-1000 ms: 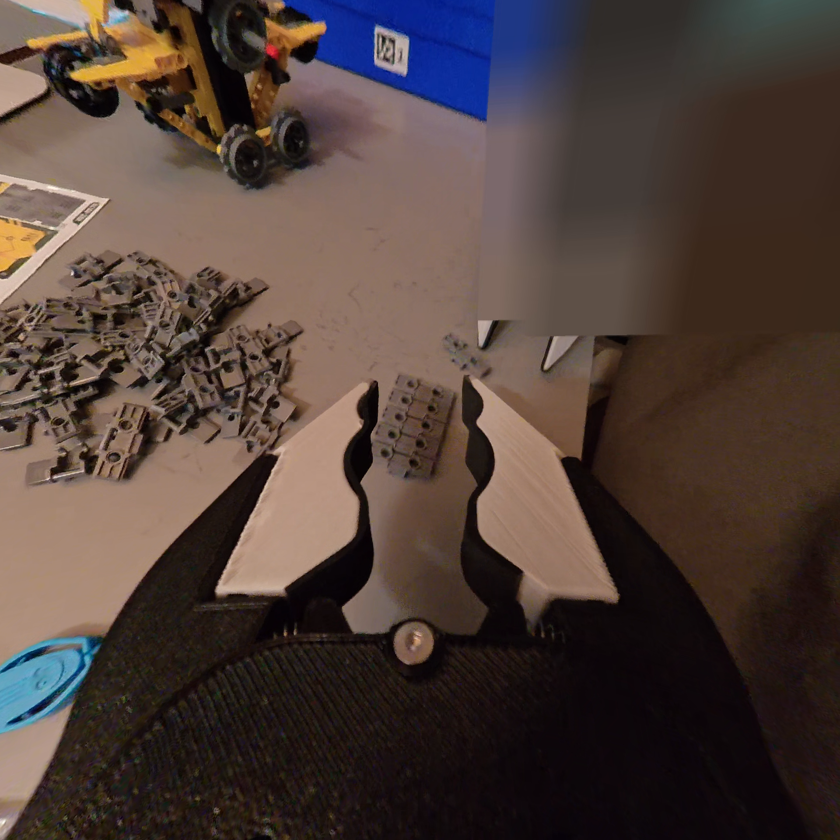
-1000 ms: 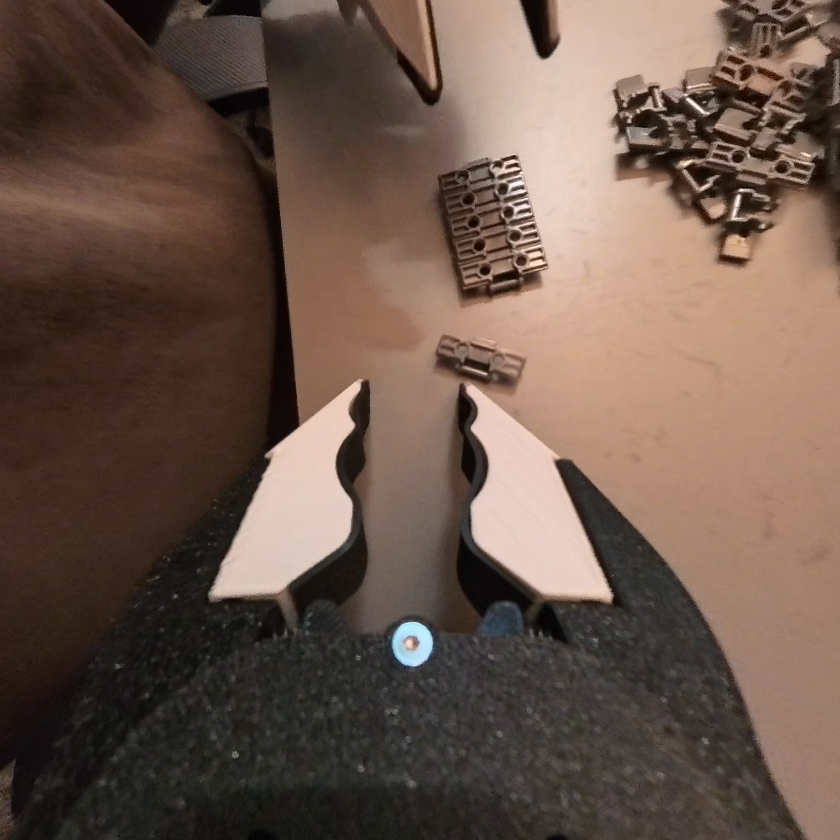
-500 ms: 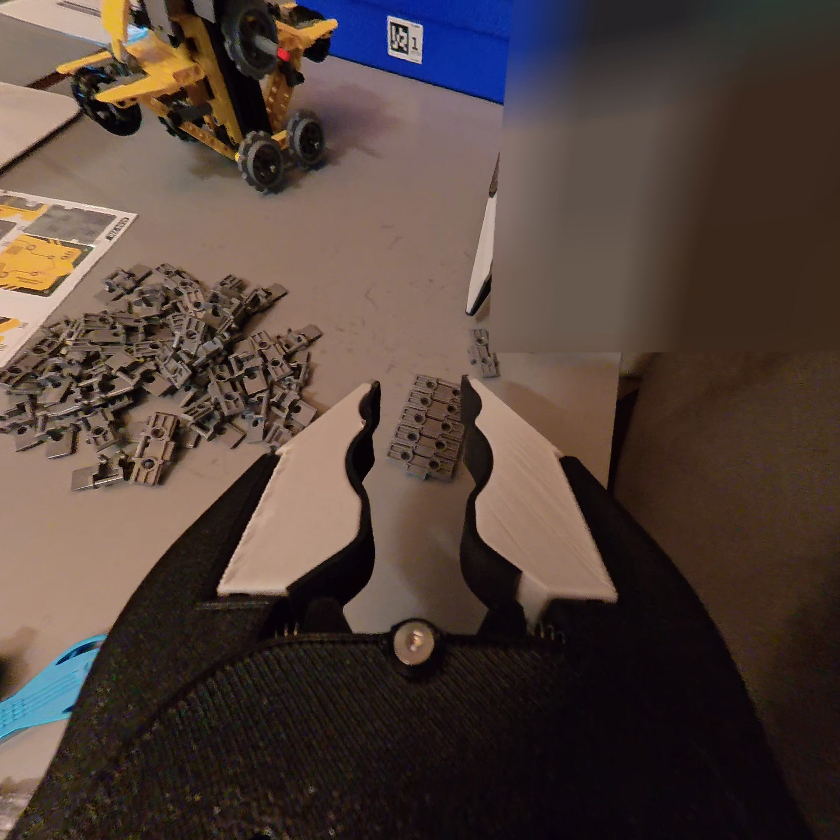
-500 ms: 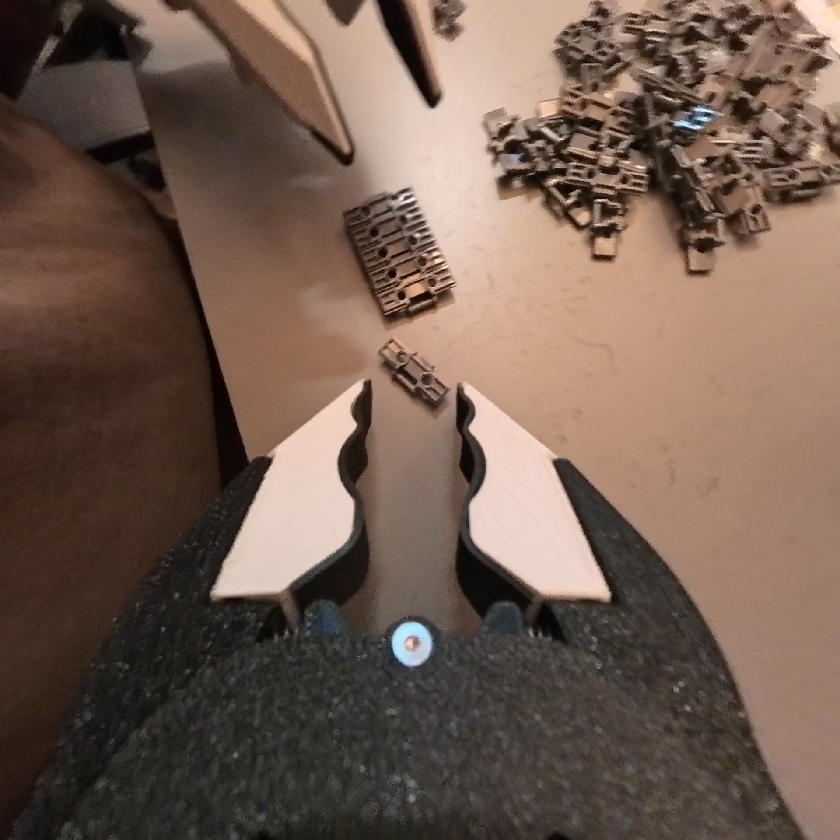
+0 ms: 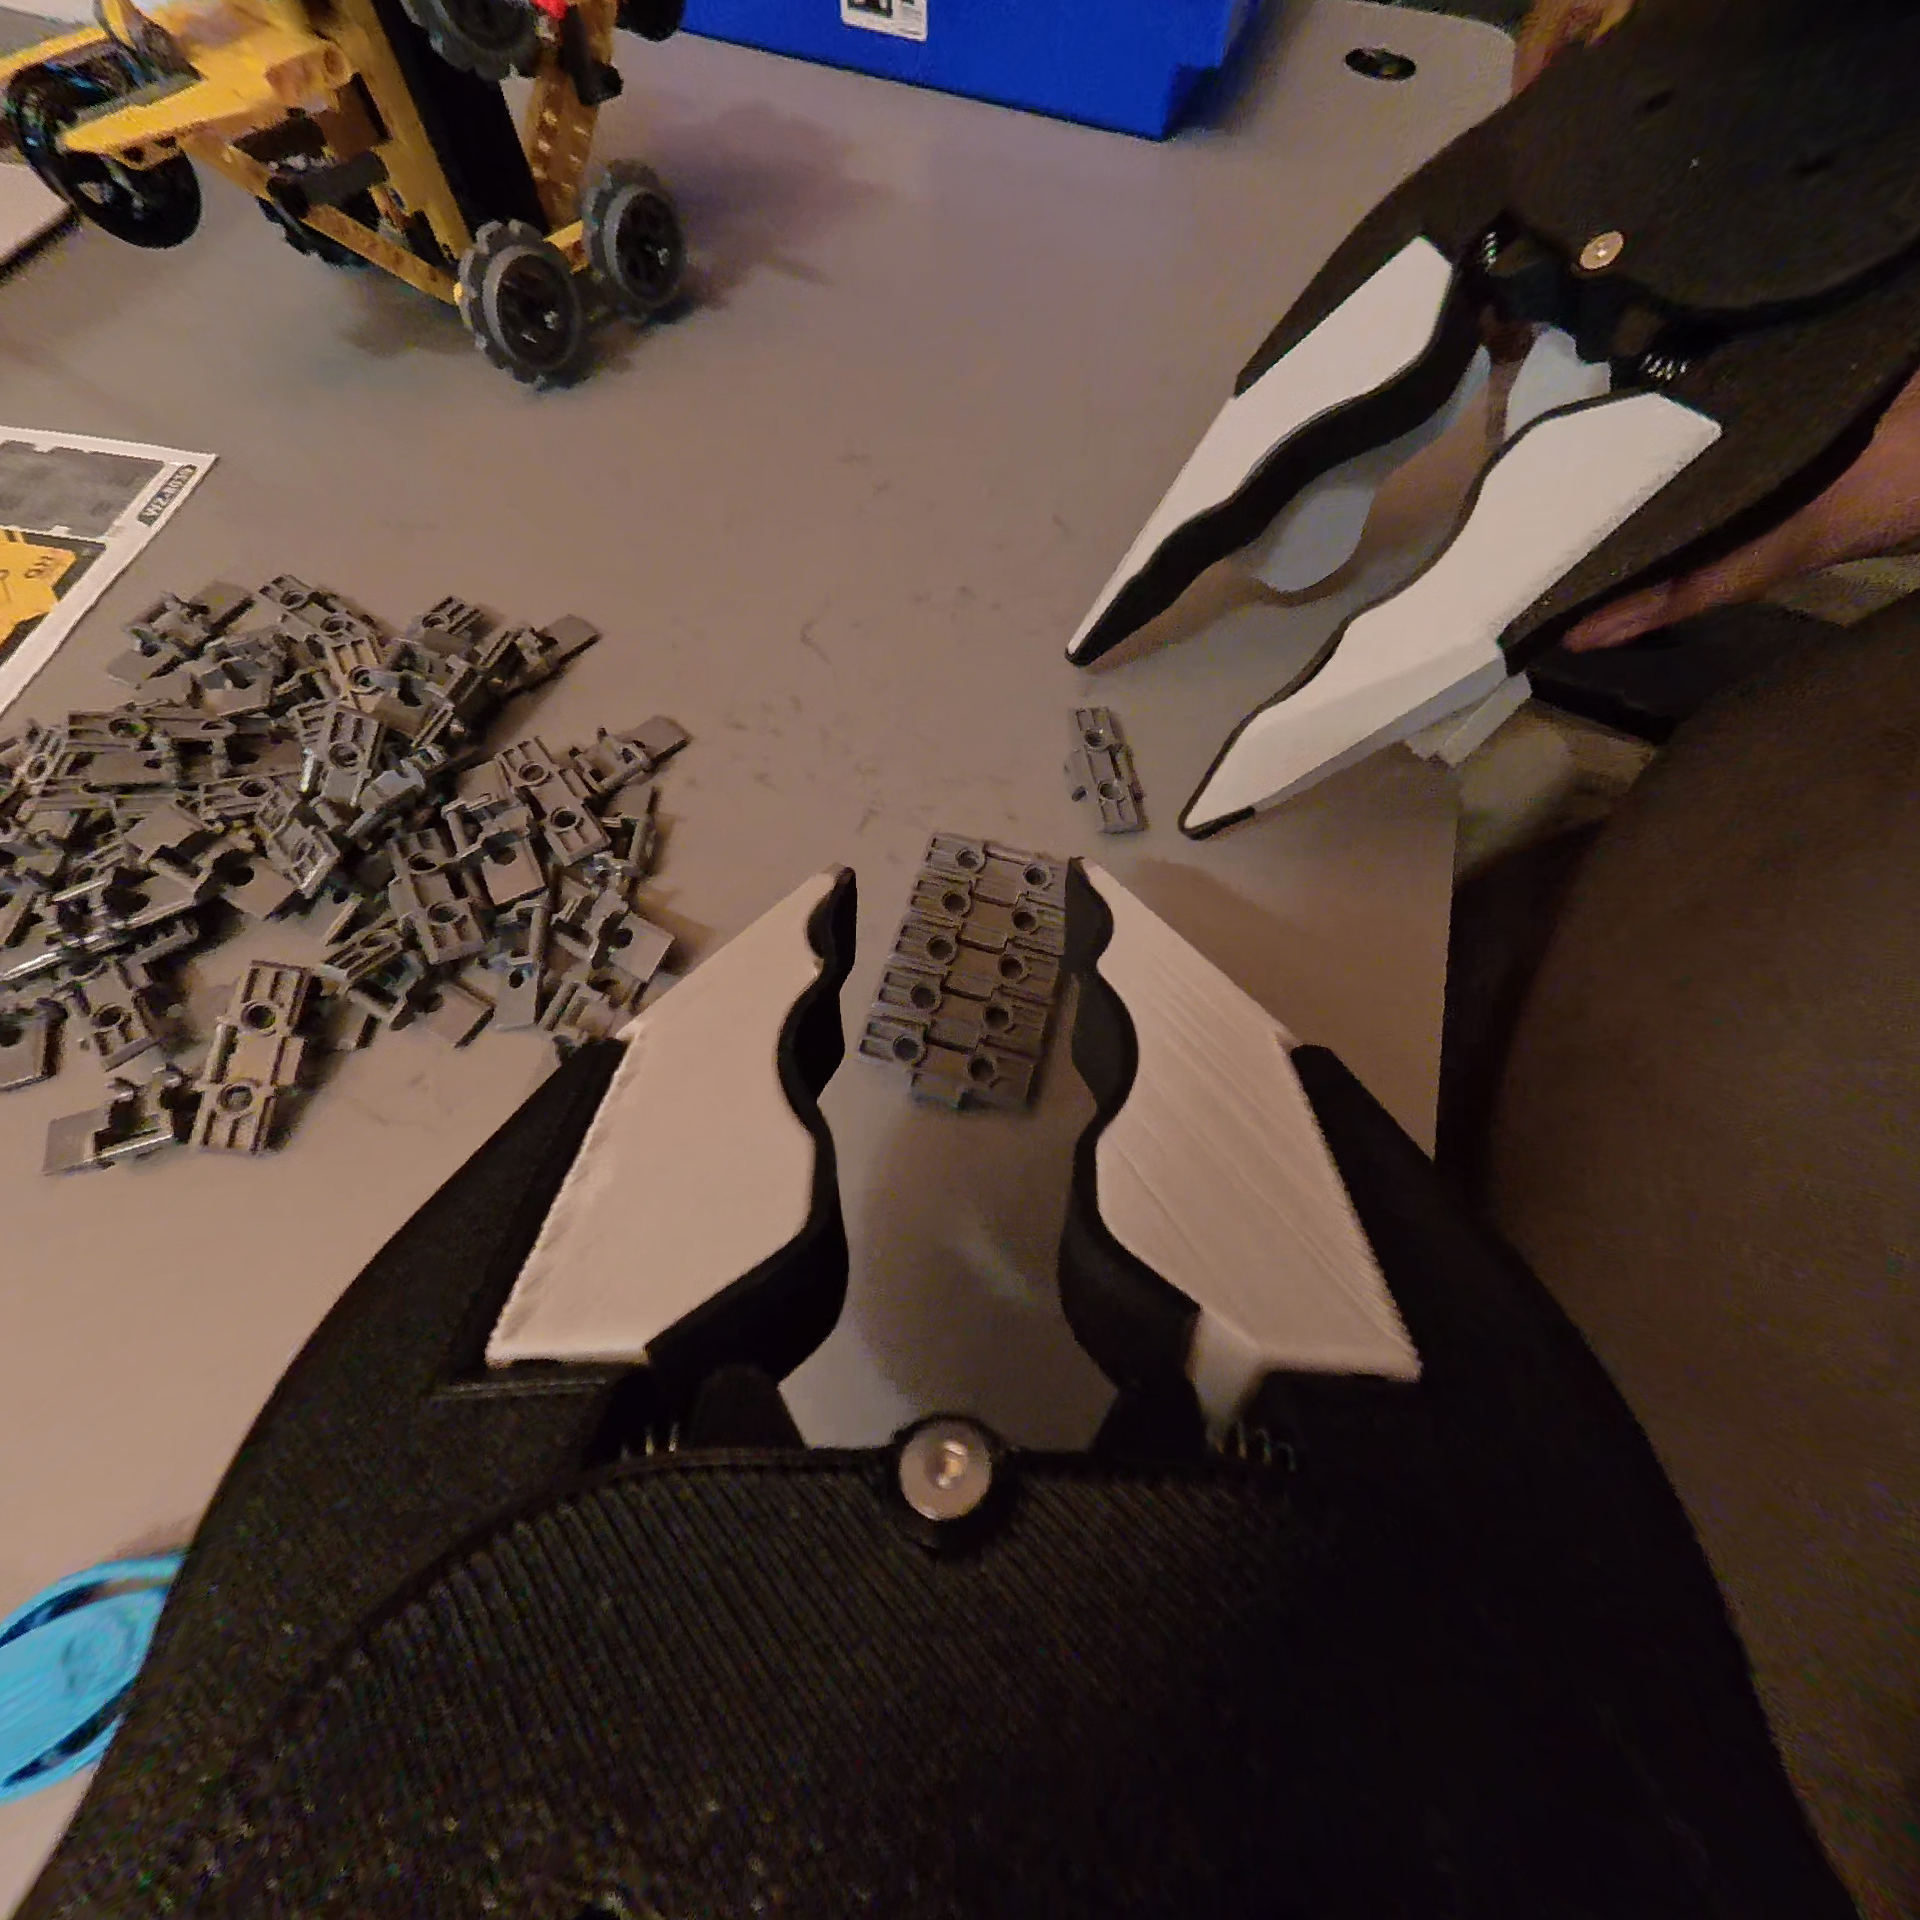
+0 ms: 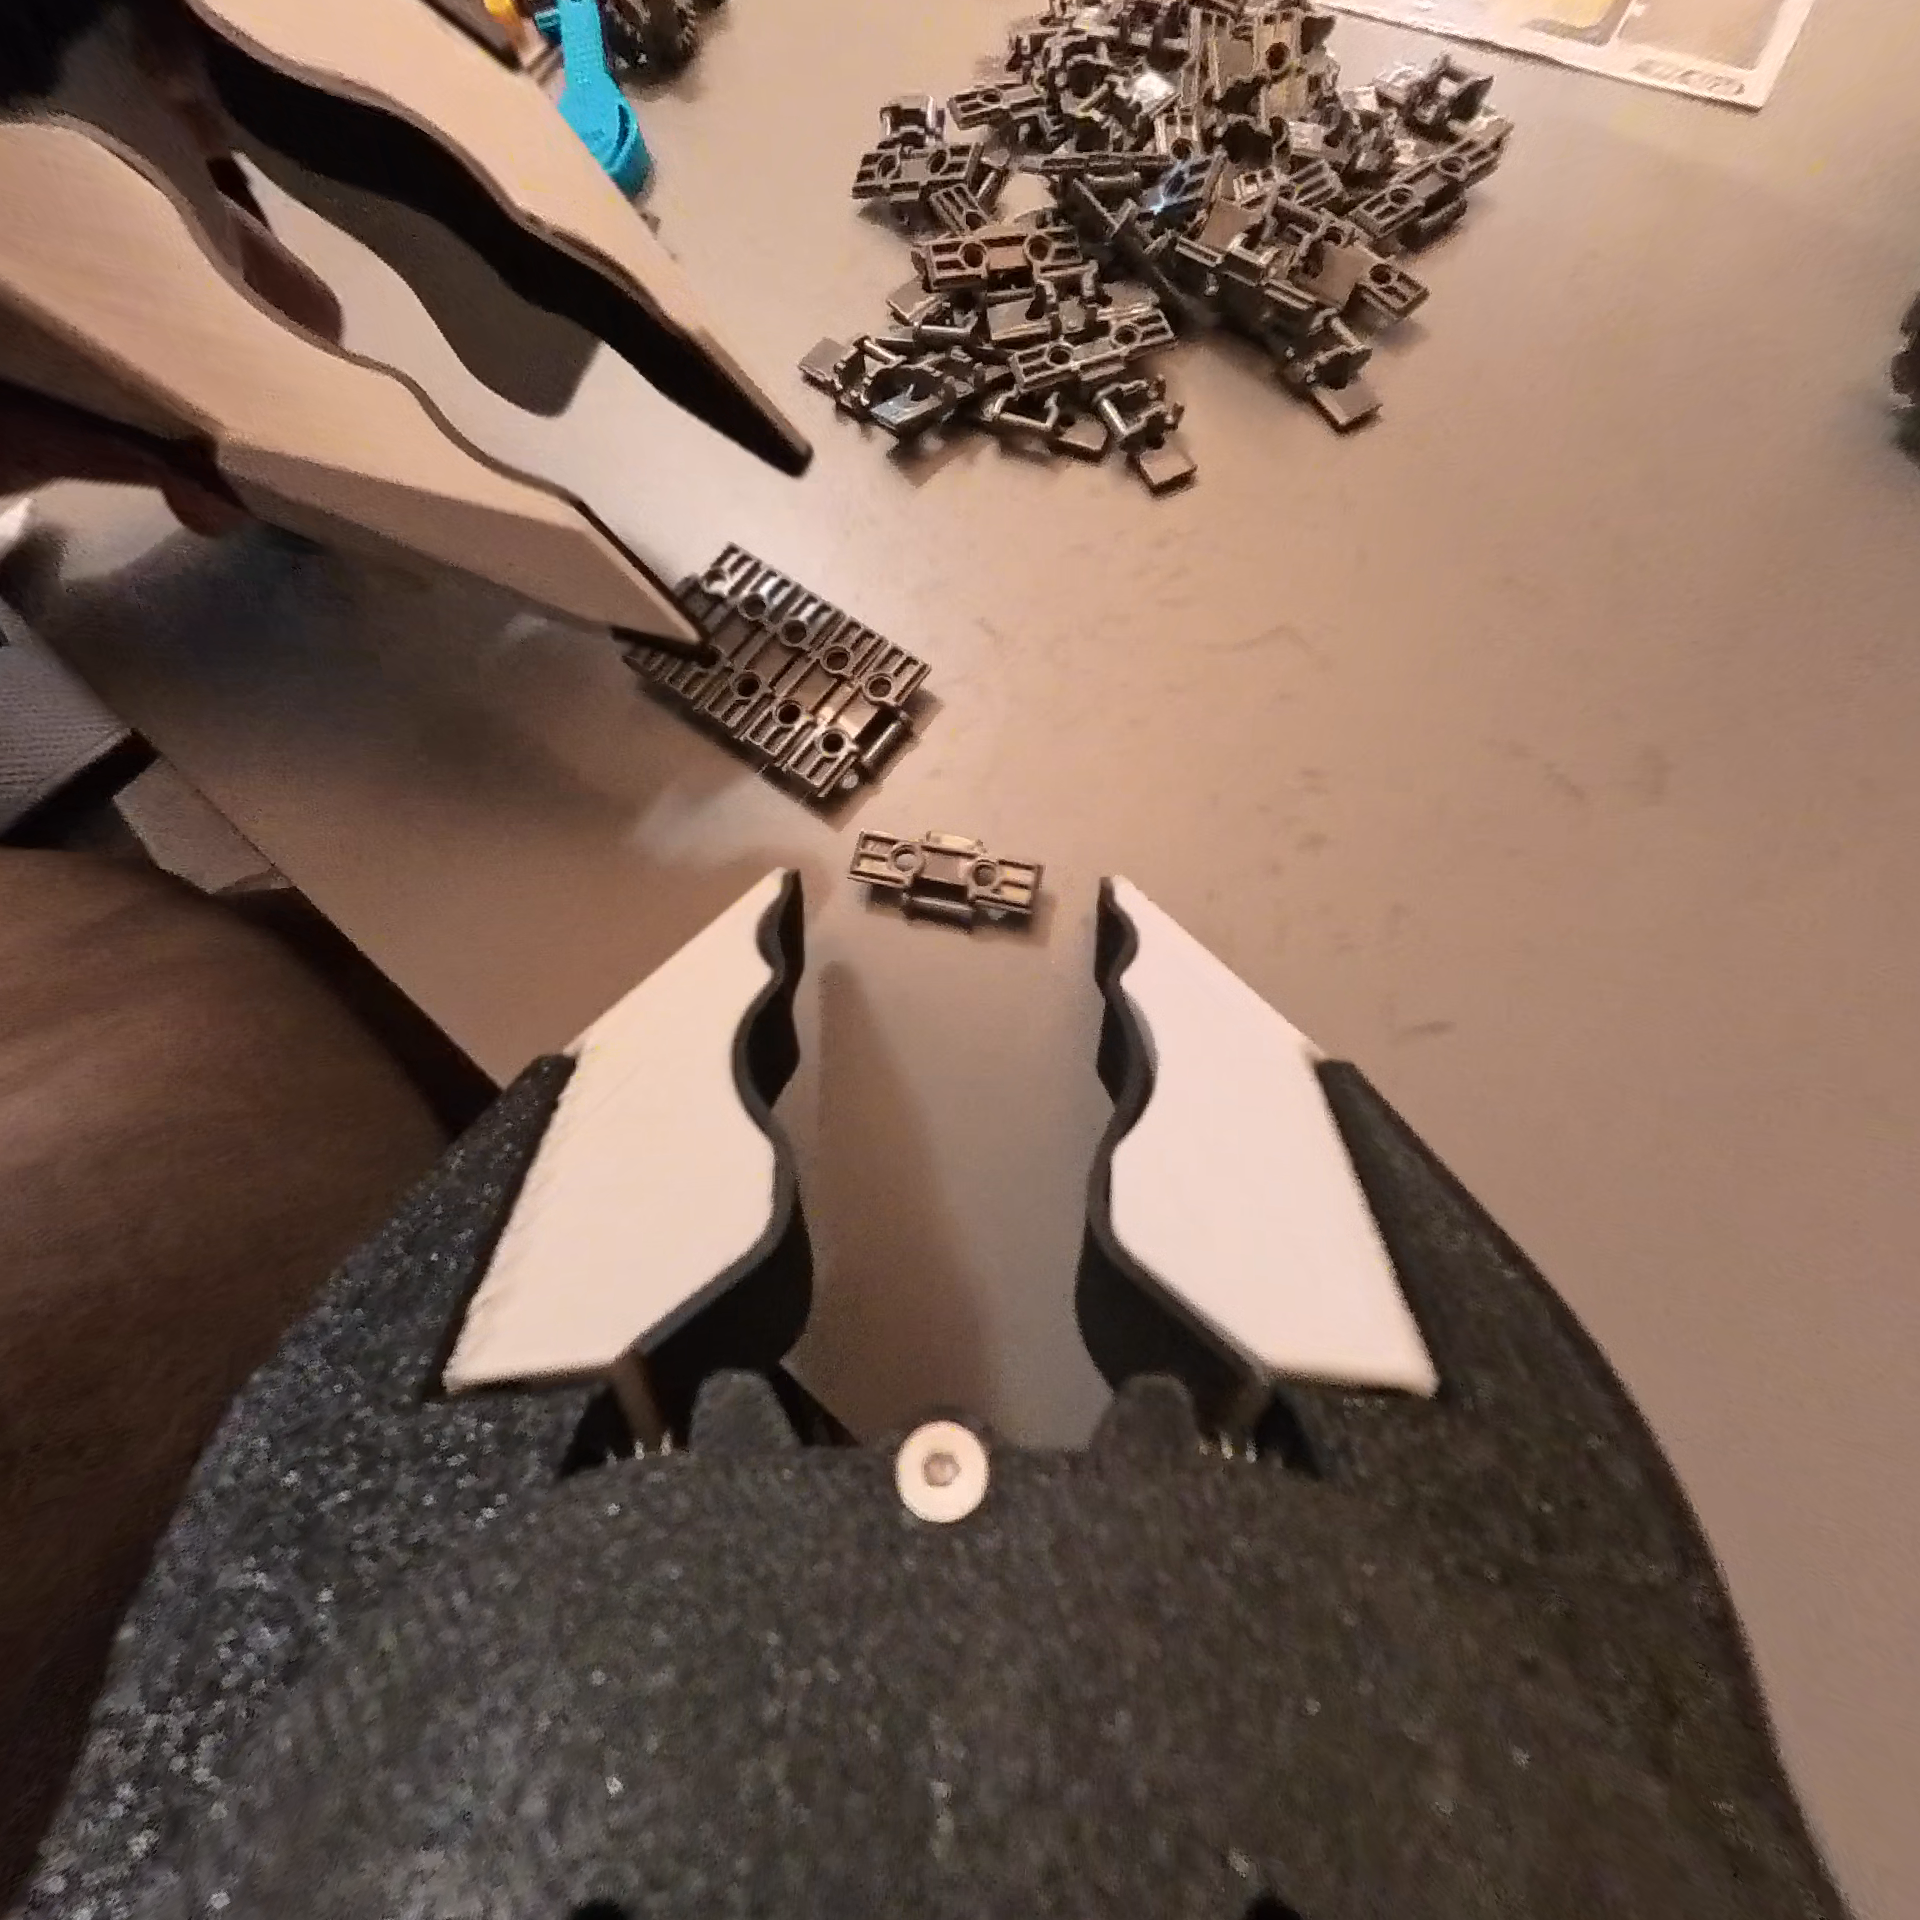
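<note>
A short strip of joined grey track links (image 5: 971, 977) lies on the grey table between the fingers of my open left gripper (image 5: 961, 883); it also shows in the right wrist view (image 6: 800, 686). One loose grey track link (image 5: 1107, 769) lies just beyond it, and sits right in front of my open right gripper (image 6: 945, 888) as a single link (image 6: 945, 878). The right gripper (image 5: 1132, 743) shows at the right of the left wrist view, tips beside the loose link. The left gripper (image 6: 743, 551) shows at the upper left of the right wrist view, one tip over the strip.
A pile of several loose grey track links (image 5: 312, 831) lies to the left, seen also in the right wrist view (image 6: 1174, 229). A yellow and black brick vehicle (image 5: 395, 166), a blue bin (image 5: 987, 52), an instruction sheet (image 5: 73, 530) and a blue tool (image 5: 62, 1673) lie around. The table edge (image 5: 1444, 935) is on the right.
The right gripper has swung in toward the loose link and opened wider. The left gripper has edged forward so the strip lies between its fingers.
</note>
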A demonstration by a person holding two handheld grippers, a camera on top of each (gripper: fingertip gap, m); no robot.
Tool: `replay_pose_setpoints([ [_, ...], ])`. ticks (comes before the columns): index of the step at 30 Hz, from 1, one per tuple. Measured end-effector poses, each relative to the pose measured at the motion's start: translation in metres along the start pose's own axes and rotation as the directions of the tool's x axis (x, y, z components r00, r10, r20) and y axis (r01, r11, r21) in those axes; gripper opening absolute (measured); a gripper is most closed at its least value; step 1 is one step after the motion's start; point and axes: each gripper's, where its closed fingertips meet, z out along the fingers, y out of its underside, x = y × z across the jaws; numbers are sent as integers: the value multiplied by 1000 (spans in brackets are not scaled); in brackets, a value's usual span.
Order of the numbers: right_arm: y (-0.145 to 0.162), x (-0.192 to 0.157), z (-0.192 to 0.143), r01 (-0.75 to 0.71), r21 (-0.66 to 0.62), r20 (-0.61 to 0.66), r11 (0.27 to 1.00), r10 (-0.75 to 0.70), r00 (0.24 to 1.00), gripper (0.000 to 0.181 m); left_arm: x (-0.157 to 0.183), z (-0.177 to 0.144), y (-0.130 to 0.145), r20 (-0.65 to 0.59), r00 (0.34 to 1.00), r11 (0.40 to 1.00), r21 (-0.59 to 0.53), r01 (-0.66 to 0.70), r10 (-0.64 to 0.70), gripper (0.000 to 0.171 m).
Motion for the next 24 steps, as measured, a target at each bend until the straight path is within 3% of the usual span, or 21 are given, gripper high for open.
replay_pose_setpoints([
  [5, 0, -6, 5, 34, -12, -9, 999, -34, 999, 55, 2, 3, 4, 14, 999, 999, -25, -36, 37, 41],
  [11, 3, -1, 11, 99, -20, -3, 995, -99, 995, 39, 8, 7, 8, -55, 998, 998, -62, -12, 9, 59],
  [16, 0, -6, 13, 180, -27, 145, 983, -174, 974, 39, 10, 14, 12, -68, 997, 994, -102, -48, 41, 64],
  [20, -8, -3, 16, 340, -11, 229, 940, -329, 916, 39, 9, 23, 13, -78, 994, 987, -135, -92, 82, 61],
  [24, -7, -16, 19, 549, 98, 387, 830, -540, 747, 39, 10, 28, 14, -111, 989, 982, -153, -112, 96, 49],
])
